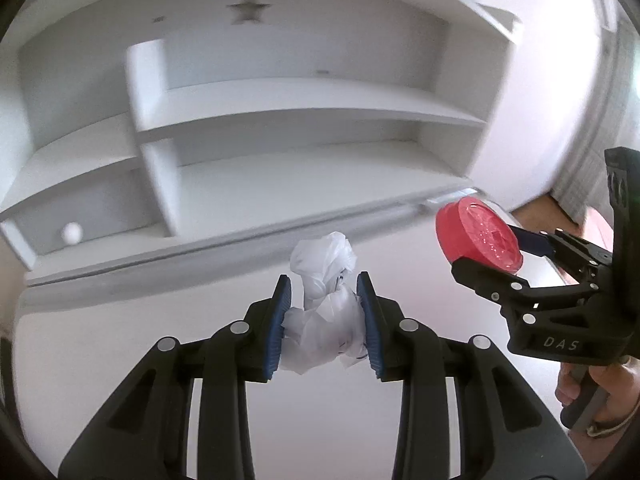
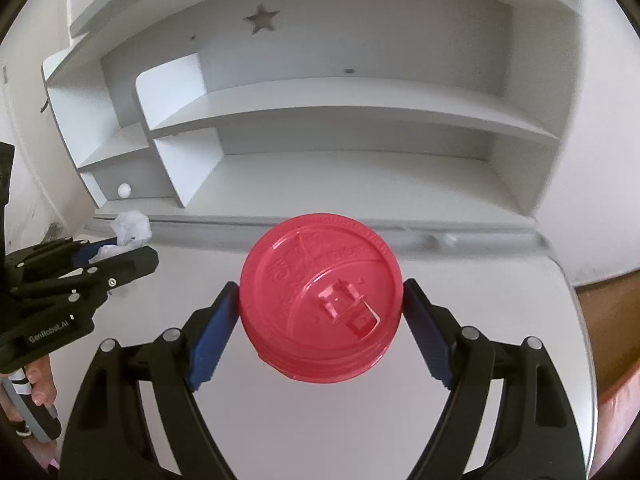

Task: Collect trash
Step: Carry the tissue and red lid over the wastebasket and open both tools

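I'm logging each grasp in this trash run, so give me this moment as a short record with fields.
left gripper: shut on crumpled white plastic
right gripper: shut on red cup lid, clamped at its rim
height: both items held above the white desk
background: white shelf unit with a star cutout
other item: small white ball in the lower left cubby
bin: none in view

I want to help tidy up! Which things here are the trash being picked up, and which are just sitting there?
Trash for the job:
- crumpled white plastic, squeezed in the left gripper
- red cup lid, squeezed in the right gripper

Just sitting there:
- small white ball in the bottom left cubby
- white shelf unit
- white desk
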The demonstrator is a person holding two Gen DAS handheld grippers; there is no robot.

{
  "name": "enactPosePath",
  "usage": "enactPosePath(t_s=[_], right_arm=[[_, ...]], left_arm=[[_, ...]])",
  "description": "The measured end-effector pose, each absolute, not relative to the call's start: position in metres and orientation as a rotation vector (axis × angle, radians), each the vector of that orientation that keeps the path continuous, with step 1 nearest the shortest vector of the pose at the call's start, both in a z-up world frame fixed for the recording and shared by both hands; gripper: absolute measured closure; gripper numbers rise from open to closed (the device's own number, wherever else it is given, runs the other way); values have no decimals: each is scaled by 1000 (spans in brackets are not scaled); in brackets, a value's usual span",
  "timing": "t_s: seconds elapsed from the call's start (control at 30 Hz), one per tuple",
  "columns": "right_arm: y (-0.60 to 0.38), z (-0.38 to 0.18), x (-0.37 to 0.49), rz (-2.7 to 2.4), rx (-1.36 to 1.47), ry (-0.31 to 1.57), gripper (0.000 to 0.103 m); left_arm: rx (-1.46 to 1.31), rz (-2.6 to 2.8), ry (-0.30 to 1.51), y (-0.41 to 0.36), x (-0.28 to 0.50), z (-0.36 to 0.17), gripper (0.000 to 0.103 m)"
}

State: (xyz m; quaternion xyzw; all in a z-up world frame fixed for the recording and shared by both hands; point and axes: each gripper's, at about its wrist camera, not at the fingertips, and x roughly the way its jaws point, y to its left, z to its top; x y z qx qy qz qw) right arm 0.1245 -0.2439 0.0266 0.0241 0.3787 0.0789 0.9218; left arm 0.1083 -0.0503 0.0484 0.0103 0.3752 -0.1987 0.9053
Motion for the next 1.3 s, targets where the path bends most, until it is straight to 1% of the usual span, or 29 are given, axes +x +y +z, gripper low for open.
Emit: enactPosePath(t_s=[0.27, 0.37, 0.5, 0.6, 0.67, 0.77, 0.8, 0.83, 0.87, 0.9, 0.97, 1.0, 1.1, 1.3], right_arm=[[-378, 27, 14, -13, 198, 728, 24], [-446, 27, -49, -121, 279, 707, 24], [-522, 15, -127, -252, 397, 710, 24], [-563, -7, -176, -339, 463, 733, 24], [-582, -26, -197, -361, 513, 755, 24], [-606, -83, -216, -345, 650, 838, 23], [-613, -118, -219, -330, 720, 894, 23], [-616, -136, -220, -324, 753, 922, 23], [-619, -167, -221, -327, 805, 971, 23], [-621, -183, -222, -330, 832, 996, 23], [-624, -223, -224, -323, 911, 1057, 23], [-625, -232, -224, -316, 934, 1069, 23], [-624, -253, -227, -318, 978, 1093, 23], [-624, -262, -229, -324, 1021, 1093, 23]], left_arm=[[144, -655, 759, -173, 58, 52, 70], [199, -773, 751, -231, 29, 53, 70], [312, -972, 744, -319, -34, 46, 70], [398, -1093, 757, -367, -79, 33, 70], [478, -1177, 769, -400, -116, 17, 70], [546, -1256, 832, -434, -147, -20, 70], [573, -1274, 871, -446, -159, -40, 70], [602, -1272, 908, -456, -167, -64, 70], [624, -1266, 937, -462, -167, -83, 70], [658, -1252, 995, -473, -169, -116, 70], [708, -1224, 1038, -486, -169, -148, 70], [743, -1189, 1060, -492, -166, -170, 70], [750, -1155, 1138, -501, -154, -198, 70], [763, -1141, 1176, -499, -147, -213, 70]])
